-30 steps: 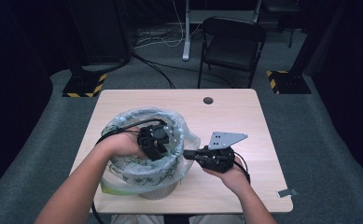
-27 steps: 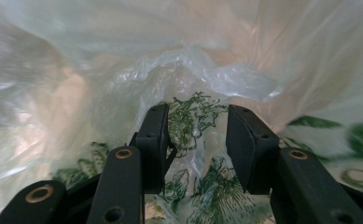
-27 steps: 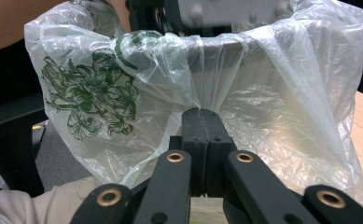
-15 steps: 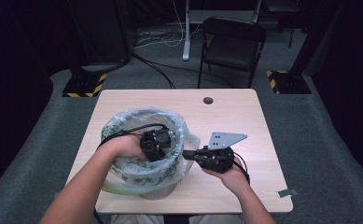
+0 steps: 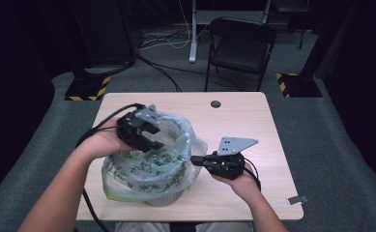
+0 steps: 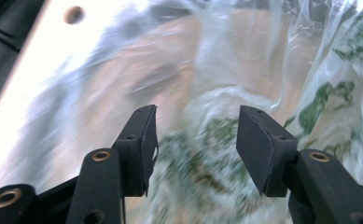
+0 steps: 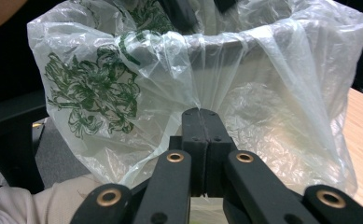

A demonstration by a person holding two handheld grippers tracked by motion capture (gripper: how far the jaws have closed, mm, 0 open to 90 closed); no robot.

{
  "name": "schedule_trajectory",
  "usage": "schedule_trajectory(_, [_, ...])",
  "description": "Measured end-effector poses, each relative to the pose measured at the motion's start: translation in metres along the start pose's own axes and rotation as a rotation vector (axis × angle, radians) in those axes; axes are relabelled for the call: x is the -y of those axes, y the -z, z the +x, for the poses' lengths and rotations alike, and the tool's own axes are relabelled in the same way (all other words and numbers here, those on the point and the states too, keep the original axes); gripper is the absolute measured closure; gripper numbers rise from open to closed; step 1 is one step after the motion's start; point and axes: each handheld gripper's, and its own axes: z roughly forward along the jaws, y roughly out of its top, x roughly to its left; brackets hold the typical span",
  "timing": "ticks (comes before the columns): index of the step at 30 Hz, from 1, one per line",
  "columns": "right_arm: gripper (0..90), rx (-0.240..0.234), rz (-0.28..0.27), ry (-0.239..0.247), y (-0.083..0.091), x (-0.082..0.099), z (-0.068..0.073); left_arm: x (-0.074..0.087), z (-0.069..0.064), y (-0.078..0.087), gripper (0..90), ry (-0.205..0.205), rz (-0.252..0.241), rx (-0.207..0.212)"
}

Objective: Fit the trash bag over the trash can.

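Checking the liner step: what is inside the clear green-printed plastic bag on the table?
The clear green-printed plastic bag lines a pale round bin, draped over its rim. The left gripper hovers at its mouth. The bottom is hidden behind crumpled film.

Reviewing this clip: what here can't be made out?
- Inside of the clear green-printed plastic bag: left claw covers it in the high view; motion blur smears it in the left gripper view.
- The pale bin beneath: film veils it in the right gripper view.
- Small grey scrap at the table edge: too small.
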Motion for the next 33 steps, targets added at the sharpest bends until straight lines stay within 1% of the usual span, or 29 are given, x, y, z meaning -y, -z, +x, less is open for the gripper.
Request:
schedule_trajectory(1, [90.0, 0.001, 0.0, -0.003, 0.0, 0.0, 0.0, 0.0, 0.0, 0.0, 46.8, 0.0, 0.0, 0.0])
schedule_trajectory(2, [90.0, 0.002, 0.001, -0.004, 0.001, 0.0, -0.001, 0.01, 0.005, 0.012, 46.5, 0.038, -0.039, -0.022])
schedule_trajectory(3, [90.0, 0.001, 0.002, -0.003, 0.001, 0.0, -0.001, 0.01, 0.005, 0.012, 45.8, 0.038, -0.039, -0.022])
schedule_trajectory(4, [90.0, 0.0, 0.002, -0.002, 0.001, 0.0, 0.0, 0.02, 0.01, 0.021, 45.3, 0.074, -0.072, -0.046])
schedule_trajectory(6, [90.0, -0.001, 0.004, -0.001, 0.001, 0.0, 0.0, 0.029, 0.014, 0.027, 45.0, 0.105, -0.094, -0.07])
schedule_trajectory(8, [90.0, -0.004, 0.005, -0.001, 0.0, 0.0, 0.0, 0.036, 0.016, 0.032, 44.3, 0.124, -0.113, -0.09])
schedule_trajectory(9, [90.0, -0.005, 0.007, -0.001, 0.0, 0.0, 0.0, 0.036, 0.016, 0.032, 44.1, 0.124, -0.113, -0.09])
schedule_trajectory(10, [90.0, -0.007, 0.007, -0.001, 0.0, 0.0, 0.0, 0.044, 0.017, 0.037, 44.2, 0.141, -0.141, -0.106])
schedule_trajectory(11, [90.0, -0.008, 0.008, 0.0, 0.0, 0.001, 0.0, 0.044, 0.017, 0.037, 44.1, 0.141, -0.141, -0.106])
schedule_trajectory(12, [90.0, -0.008, 0.009, 0.001, 0.0, 0.001, 0.0, 0.052, 0.018, 0.043, 44.0, 0.157, -0.162, -0.124])
schedule_trajectory(13, [90.0, -0.008, 0.01, 0.001, 0.0, 0.001, 0.0, 0.056, 0.018, 0.046, 44.1, 0.174, -0.175, -0.126])
schedule_trajectory(14, [90.0, -0.009, 0.011, 0.001, 0.0, 0.001, 0.0, 0.06, 0.019, 0.048, 44.1, 0.184, -0.183, -0.131])
schedule_trajectory(15, [90.0, -0.009, 0.012, -0.001, 0.0, 0.002, 0.0, 0.06, 0.019, 0.048, 44.1, 0.184, -0.183, -0.131])
schedule_trajectory(16, [90.0, -0.009, 0.013, -0.002, -0.001, 0.002, 0.0, 0.067, 0.021, 0.052, 44.2, 0.21, -0.198, -0.138])
schedule_trajectory(18, [90.0, -0.011, 0.017, -0.002, -0.002, 0.003, 0.0, 0.074, 0.022, 0.054, 44.4, 0.221, -0.2, -0.152])
schedule_trajectory(20, [90.0, -0.013, 0.019, -0.004, -0.003, 0.004, 0.0, 0.081, 0.022, 0.055, 44.5, 0.238, -0.213, -0.159])
schedule_trajectory(21, [90.0, -0.014, 0.02, -0.004, -0.004, 0.004, 0.0, 0.081, 0.022, 0.055, 44.8, 0.238, -0.213, -0.159])
schedule_trajectory(22, [90.0, -0.015, 0.021, -0.002, -0.004, 0.004, 0.0, 0.087, 0.023, 0.056, 44.8, 0.254, -0.222, -0.165])
schedule_trajectory(23, [90.0, -0.016, 0.022, -0.005, -0.004, 0.005, 0.0, 0.091, 0.023, 0.056, 45.0, 0.261, -0.228, -0.168])
schedule_trajectory(26, [90.0, -0.02, 0.025, -0.003, -0.005, 0.006, 0.0, 0.1, 0.023, 0.054, 45.0, 0.281, -0.229, -0.161])
schedule_trajectory(27, [89.9, -0.019, 0.026, -0.003, -0.005, 0.006, 0.001, 0.1, 0.023, 0.054, 44.9, 0.281, -0.229, -0.161])
schedule_trajectory(28, [89.9, -0.02, 0.027, -0.003, -0.005, 0.006, 0.0, 0.104, 0.023, 0.051, 44.8, 0.292, -0.229, -0.154])
schedule_trajectory(30, [89.9, -0.02, 0.03, -0.006, -0.006, 0.007, 0.0, 0.107, 0.023, 0.048, 44.8, 0.299, -0.23, -0.147])
schedule_trajectory(33, [89.7, -0.022, 0.033, -0.01, -0.007, 0.009, 0.0, 0.111, 0.022, 0.045, 44.2, 0.309, -0.25, -0.129])
